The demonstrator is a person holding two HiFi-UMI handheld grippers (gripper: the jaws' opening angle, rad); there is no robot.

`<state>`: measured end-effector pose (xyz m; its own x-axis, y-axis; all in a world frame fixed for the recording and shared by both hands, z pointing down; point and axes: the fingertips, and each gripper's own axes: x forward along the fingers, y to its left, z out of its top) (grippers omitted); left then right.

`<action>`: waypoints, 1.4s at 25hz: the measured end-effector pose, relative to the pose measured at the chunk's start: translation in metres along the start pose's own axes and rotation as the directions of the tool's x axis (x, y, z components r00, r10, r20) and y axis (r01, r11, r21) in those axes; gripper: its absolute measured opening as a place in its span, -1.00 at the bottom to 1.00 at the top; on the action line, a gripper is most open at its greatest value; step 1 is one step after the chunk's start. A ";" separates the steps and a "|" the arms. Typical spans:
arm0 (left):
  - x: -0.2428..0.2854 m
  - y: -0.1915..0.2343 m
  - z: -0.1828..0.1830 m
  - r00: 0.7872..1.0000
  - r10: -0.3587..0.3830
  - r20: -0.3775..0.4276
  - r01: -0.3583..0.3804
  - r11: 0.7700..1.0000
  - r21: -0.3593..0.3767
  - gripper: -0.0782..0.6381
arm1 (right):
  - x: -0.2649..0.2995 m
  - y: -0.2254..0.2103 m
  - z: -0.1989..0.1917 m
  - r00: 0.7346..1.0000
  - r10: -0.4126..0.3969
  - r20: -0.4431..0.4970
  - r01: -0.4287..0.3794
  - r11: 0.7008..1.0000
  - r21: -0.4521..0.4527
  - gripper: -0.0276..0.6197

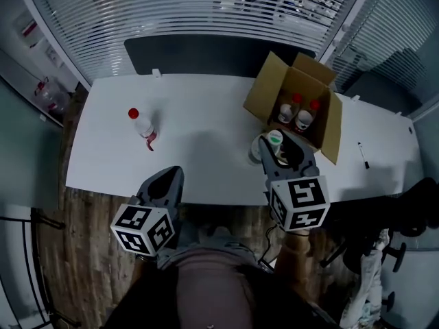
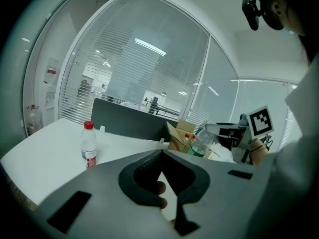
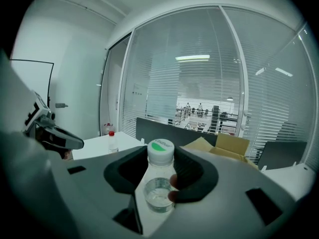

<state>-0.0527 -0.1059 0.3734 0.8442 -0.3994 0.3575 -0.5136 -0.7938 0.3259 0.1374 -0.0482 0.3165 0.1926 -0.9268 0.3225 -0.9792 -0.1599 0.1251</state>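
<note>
Right gripper clamps a green-capped bottle over the white table. An open cardboard box sits at its 1 o'clock. Left gripper is closed, empty. Likely risk: the smooth bottle slipping, or clipping the box flap.

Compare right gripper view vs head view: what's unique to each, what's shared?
Only right gripper view: jaws of the right hand-held gripper clamped on the green-capped bottle. Only head view: two red-capped bottles inside the cardboard box, a pen on the white table. Both: the lone red-capped bottle standing on the table, the box.
</note>
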 end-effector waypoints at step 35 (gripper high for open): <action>-0.014 0.158 0.026 0.993 0.119 -0.011 -0.120 0.992 -0.048 -0.76 | 0.163 0.122 0.007 0.983 0.162 -0.085 -0.164 0.986 -0.023 -0.37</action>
<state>-0.1416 -0.2381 0.3969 0.7753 -0.4863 0.4031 -0.6177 -0.7172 0.3227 0.0486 -0.2213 0.3778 0.0362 -0.9080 0.4174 -0.9957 0.0026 0.0921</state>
